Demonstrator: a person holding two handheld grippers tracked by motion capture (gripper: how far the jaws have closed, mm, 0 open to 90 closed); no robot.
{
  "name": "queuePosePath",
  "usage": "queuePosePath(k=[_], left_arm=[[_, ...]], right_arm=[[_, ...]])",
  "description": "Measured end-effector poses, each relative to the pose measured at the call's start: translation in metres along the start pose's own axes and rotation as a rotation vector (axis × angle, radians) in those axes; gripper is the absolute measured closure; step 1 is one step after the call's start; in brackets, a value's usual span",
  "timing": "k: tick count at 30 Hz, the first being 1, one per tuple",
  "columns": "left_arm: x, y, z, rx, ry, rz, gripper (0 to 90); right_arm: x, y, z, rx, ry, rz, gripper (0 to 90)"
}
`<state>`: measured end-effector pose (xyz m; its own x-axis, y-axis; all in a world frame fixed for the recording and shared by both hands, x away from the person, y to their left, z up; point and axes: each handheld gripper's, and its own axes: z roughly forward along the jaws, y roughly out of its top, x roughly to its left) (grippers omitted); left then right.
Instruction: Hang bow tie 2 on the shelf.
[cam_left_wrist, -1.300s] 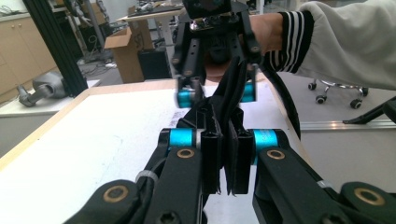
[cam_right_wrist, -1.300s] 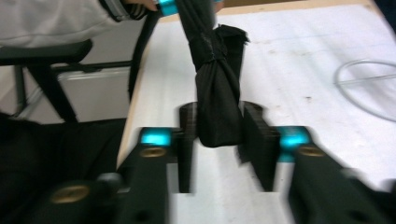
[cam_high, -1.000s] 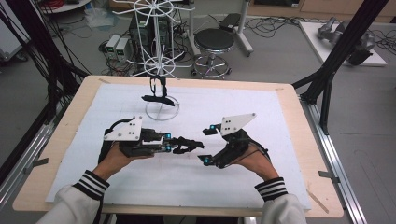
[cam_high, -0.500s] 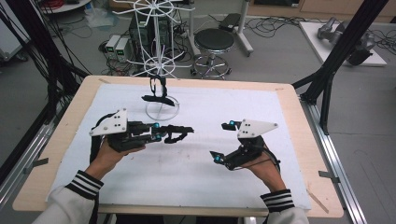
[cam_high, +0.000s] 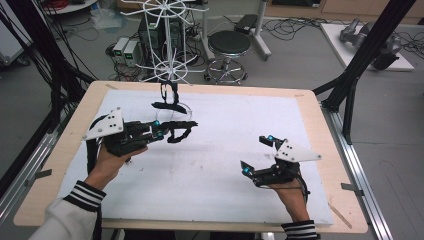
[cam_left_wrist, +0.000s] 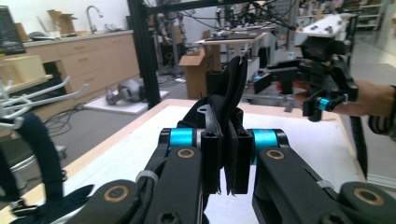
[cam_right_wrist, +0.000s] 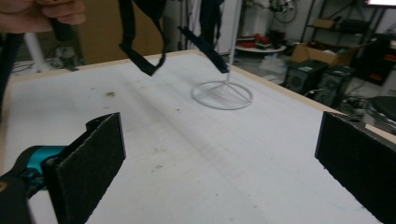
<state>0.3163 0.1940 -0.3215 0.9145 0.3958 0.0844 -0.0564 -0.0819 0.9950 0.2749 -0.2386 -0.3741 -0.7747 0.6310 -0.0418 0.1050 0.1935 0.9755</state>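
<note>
From above, the left gripper is clamped on a black strap, carried off the table near its far edge, just short of the white rack whose ring base stands at the middle of that edge. Another dark strap already hangs on the rack. The right gripper sits well apart, toward the near right corner, jaws spread, nothing between them; they have just been opening.

In the left gripper view, the strap is pinched flat between the pads and stands up past the tips, more of it drooping below. The right gripper shows beyond.

In the right gripper view, the pads gape over bare table; the strap dangles ahead, the base behind it.

To my eye the risk is the loose loop snagging a prong or the hung strap, or dragging the light rack.
</note>
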Motion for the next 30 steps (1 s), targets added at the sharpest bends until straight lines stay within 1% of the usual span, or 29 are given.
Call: queuePosePath(k=[2, 4, 6, 7, 9, 11, 14, 16, 18, 20, 23, 27, 28, 30], left_arm=[[0.002, 0.002, -0.002, 0.004, 0.011, 0.000, 86.0], [0.004, 0.004, -0.004, 0.001, 0.026, -0.003, 86.0], [0.006, 0.006, -0.006, -0.006, 0.041, -0.008, 86.0], [0.006, 0.007, -0.007, -0.009, 0.048, -0.009, 86.0], [0.008, 0.009, -0.009, -0.013, 0.055, -0.006, 86.0], [0.009, 0.011, -0.010, -0.014, 0.066, -0.004, 86.0], [0.010, 0.011, -0.011, -0.017, 0.079, -0.007, 86.0], [0.010, 0.011, -0.011, -0.013, 0.079, -0.007, 86.0], [0.011, 0.011, -0.010, -0.018, 0.082, -0.012, 86.0], [0.011, 0.011, -0.010, -0.022, 0.089, -0.016, 86.0], [0.012, 0.013, -0.008, -0.030, 0.098, -0.026, 86.0], [0.014, 0.016, -0.002, -0.030, 0.112, -0.030, 86.0], [0.014, 0.017, 0.000, -0.029, 0.117, -0.032, 86.0], [0.014, 0.018, 0.003, -0.032, 0.123, -0.036, 85.9]], right_arm=[[0.000, -0.007, -0.005, -0.022, -0.035, 0.008, 1.0], [0.000, -0.013, -0.009, -0.035, -0.054, 0.017, 1.0], [-0.001, -0.019, -0.014, -0.057, -0.077, 0.042, 1.0], [-0.001, -0.023, -0.016, -0.066, -0.088, 0.043, 1.0], [-0.001, -0.028, -0.020, -0.068, -0.117, 0.053, 1.0], [-0.002, -0.032, -0.023, -0.087, -0.136, 0.053, 1.0], [-0.001, -0.038, -0.027, -0.091, -0.166, 0.061, 1.0], [0.000, -0.043, -0.029, -0.097, -0.175, 0.070, 1.0], [0.000, -0.046, -0.031, -0.098, -0.196, 0.057, 1.0], [0.000, -0.050, -0.031, -0.107, -0.201, 0.069, 1.0], [0.000, -0.055, -0.032, -0.117, -0.225, 0.072, 1.0], [-0.001, -0.062, -0.033, -0.122, -0.261, 0.062, 1.0], [-0.001, -0.063, -0.033, -0.121, -0.266, 0.070, 1.0], [-0.001, -0.066, -0.033, -0.124, -0.277, 0.067, 1.0]])
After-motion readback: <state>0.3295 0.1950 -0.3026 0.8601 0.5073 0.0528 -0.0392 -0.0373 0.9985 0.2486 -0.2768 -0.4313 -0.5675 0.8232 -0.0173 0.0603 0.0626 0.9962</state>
